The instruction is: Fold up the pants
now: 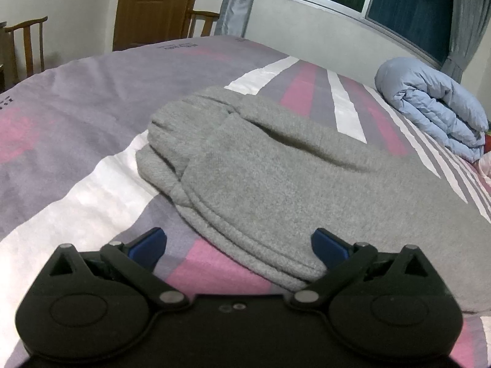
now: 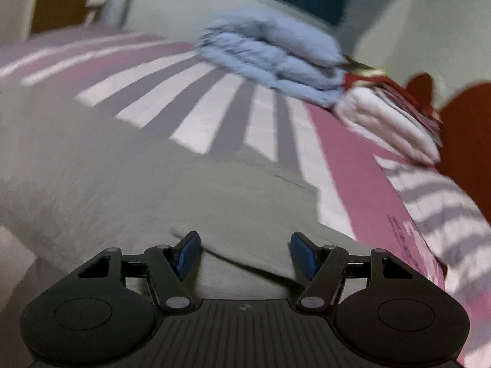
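Note:
Grey sweatpants lie folded over on the striped bedspread, a cuffed hem nearest the left wrist camera. My left gripper hovers just above that near hem, its blue pads spread wide with nothing pressed between them. In the blurred right wrist view the same grey pants fill the lower left. My right gripper stands over the cloth with its blue pads apart; a fold of fabric lies below them, not pinched.
A rolled light-blue quilt lies at the far right of the bed, with a white and red bundle beside it. Wooden chairs and a door stand beyond the bed's far side. A window lines the wall.

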`<state>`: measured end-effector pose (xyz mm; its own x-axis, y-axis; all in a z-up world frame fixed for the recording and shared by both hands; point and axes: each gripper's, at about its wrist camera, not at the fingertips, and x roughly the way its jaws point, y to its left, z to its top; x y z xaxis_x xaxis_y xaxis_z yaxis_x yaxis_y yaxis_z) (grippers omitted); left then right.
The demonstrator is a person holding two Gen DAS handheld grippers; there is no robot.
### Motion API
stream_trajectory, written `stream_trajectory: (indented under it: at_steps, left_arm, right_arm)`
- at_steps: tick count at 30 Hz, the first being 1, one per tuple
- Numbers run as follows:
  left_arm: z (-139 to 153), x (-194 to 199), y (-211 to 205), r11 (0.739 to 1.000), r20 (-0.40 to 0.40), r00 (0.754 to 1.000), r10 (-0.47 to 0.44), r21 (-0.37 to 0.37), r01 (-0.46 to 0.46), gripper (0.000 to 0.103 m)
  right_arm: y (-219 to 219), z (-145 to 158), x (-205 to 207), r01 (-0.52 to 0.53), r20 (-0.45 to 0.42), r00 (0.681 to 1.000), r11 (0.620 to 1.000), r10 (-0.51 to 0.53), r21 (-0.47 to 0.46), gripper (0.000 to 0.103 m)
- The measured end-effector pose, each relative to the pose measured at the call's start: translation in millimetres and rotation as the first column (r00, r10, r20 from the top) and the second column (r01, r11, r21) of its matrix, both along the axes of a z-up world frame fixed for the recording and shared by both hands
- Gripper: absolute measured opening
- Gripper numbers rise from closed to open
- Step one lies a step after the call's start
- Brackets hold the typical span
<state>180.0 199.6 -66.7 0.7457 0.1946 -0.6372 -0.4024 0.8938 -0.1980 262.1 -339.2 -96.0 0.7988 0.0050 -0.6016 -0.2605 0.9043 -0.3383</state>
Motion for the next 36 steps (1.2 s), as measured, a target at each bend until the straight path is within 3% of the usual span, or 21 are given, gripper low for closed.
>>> stream_trajectory:
  at_steps: [4, 7, 9, 10, 14, 17, 20, 24, 26, 28, 31, 36]
  left_arm:
    - [-2.1, -1.9, 0.8, 1.000, 0.006, 1.000, -0.005, -0.005, 0.005, 0.097]
    - [-3.1, -2.0, 0.0, 1.000, 0.008, 1.000, -0.005, -0.002, 0.005, 0.097]
    - [-3.9, -2.8, 1.1, 1.000, 0.012, 1.000, -0.007, -0.008, 0.007, 0.097]
    - [-4.4, -3.0, 1.9, 1.000, 0.013, 1.000, -0.009, -0.012, 0.009, 0.097]
    - [-5.2, -3.8, 3.6, 1.000, 0.016, 1.000, -0.015, -0.021, 0.015, 0.097]
    - [-5.8, -4.6, 2.5, 1.000, 0.019, 1.000, -0.013, -0.018, 0.013, 0.097]
    - [-5.8, -5.0, 1.3, 1.000, 0.019, 1.000, -0.012, -0.016, 0.012, 0.097]
    - [-5.9, -5.1, 1.3, 1.000, 0.017, 1.000, -0.013, -0.016, 0.013, 0.097]
    - [-5.8, -4.5, 0.9, 1.000, 0.013, 1.000, -0.013, -0.016, 0.013, 0.097]
    - [-5.3, -3.5, 0.9, 1.000, 0.007, 1.000, -0.014, -0.016, 0.014, 0.097]
    - [-4.0, -1.5, 1.8, 1.000, -0.004, 1.000, -0.022, -0.016, 0.022, 0.097]
    - [-1.9, 0.4, 2.1, 1.000, -0.013, 1.000, -0.028, -0.013, 0.028, 0.097]
  right_arm:
    - [15.3, -13.8, 7.7, -0.101, -0.030, 0.995, 0.994, 0.099, -0.043, 0.066]
    - [23.6, -24.5, 13.2, -0.089, -0.029, 0.996, 0.992, 0.086, -0.092, 0.066]
    - [24.8, -24.5, 21.9, -0.069, -0.041, 0.997, 0.994, 0.066, -0.081, 0.034]
    - [23.0, -21.4, 24.2, -0.060, -0.067, 0.996, 0.997, 0.057, -0.046, 0.009]
    - [-10.3, 29.5, 21.7, 0.060, 0.065, 0.995, 0.981, -0.073, 0.185, 0.009]
    - [-58.6, 79.2, 4.5, 0.150, 0.163, 0.959, 0.905, -0.230, 0.397, 0.009]
    - [-114.7, 103.9, -10.6, 0.252, 0.143, 0.914, 0.807, -0.380, 0.534, 0.009]
    - [-180.3, 81.4, -15.1, 0.414, -0.036, 0.860, 0.655, -0.508, 0.632, 0.009]
    - [-206.4, 53.2, -17.5, 0.479, -0.154, 0.835, 0.560, -0.528, 0.676, 0.009]
    - [-222.6, 32.9, -20.6, 0.521, -0.231, 0.814, 0.492, -0.533, 0.698, 0.009]
    - [-231.9, 25.3, -27.3, 0.514, -0.243, 0.806, 0.438, -0.539, 0.737, 0.009]
    - [-241.2, 18.8, -29.4, 0.534, -0.277, 0.789, 0.388, -0.549, 0.751, 0.009]
